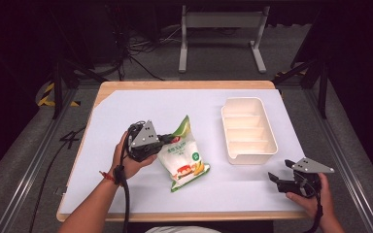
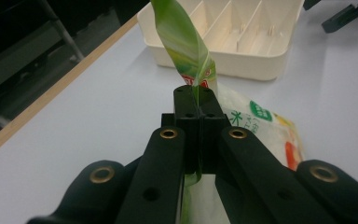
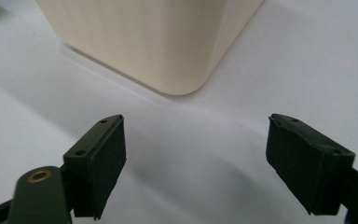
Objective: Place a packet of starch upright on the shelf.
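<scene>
While pinched by left gripper [image 2: 196,100]: snack bag [image 1: 184,158], beside cream divided tray [image 1: 248,130].

The worktop [image 1: 126,92] is pale wood, almost wholly covered by a white sheet [image 1: 126,194]. A cream divided tray [image 1: 273,141] stands toward the right edge. A white-and-green snack bag [image 1: 184,162] sits near the middle, its lower end on the sheet.

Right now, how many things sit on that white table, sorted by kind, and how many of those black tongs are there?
Snack bags: 1, a green and white plastic bag, pinched shut in the left tongs.
Trays: 1, a cream plastic tray with dividers.
Tongs: 2; the right tongs stand open.
Total: 4.
</scene>
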The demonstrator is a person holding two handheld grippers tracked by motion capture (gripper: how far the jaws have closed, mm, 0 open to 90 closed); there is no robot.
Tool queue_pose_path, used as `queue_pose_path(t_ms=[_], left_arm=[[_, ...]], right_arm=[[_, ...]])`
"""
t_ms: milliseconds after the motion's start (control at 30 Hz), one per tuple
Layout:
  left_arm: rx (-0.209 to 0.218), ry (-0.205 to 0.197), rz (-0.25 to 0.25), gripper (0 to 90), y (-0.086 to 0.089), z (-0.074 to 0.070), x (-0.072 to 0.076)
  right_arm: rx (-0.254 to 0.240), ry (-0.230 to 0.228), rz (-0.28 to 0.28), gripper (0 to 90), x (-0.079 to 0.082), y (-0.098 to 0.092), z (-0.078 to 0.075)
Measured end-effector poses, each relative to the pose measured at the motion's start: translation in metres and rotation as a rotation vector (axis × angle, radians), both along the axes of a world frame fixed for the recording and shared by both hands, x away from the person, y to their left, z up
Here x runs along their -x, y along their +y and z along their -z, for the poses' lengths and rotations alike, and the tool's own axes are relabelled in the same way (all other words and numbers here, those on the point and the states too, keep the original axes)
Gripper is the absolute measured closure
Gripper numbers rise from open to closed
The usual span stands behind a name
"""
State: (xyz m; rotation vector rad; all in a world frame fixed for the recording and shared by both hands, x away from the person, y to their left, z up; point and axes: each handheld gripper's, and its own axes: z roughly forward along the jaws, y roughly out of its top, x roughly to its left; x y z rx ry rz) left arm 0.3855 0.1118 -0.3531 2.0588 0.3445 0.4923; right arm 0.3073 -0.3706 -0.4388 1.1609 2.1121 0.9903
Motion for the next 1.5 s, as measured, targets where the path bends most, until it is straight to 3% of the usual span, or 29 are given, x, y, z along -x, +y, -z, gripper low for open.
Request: queue_pose_path(t_ms=[300, 533, 667, 1200, 1500], left_arm=[[0.033, -0.053, 0.031, 90.0, -0.004, -0.018, -0.003], [0.053, -0.070, 0.043, 89.9, -0.009, -0.026, -0.019], [0.074, -0.060, 0.046, 90.0, -0.013, -0.027, -0.028], [0.137, -0.080, 0.092, 89.9, -0.051, -0.046, -0.060], [0.153, -0.099, 0.139, 89.9, -0.075, -0.060, -0.061]], right_arm=[[-0.012, -0.005, 0.012, 20.2, 0.000, -0.001, 0.000], [-0.015, -0.005, 0.019, 20.2, 0.000, -0.002, 0.000], [-0.019, -0.016, 0.025, 20.3, 0.000, -0.003, -0.001], [-0.026, -0.010, 0.026, 20.4, 0.000, -0.003, -0.001], [-0.025, -0.006, 0.023, 20.5, -0.001, -0.003, 0.000]])
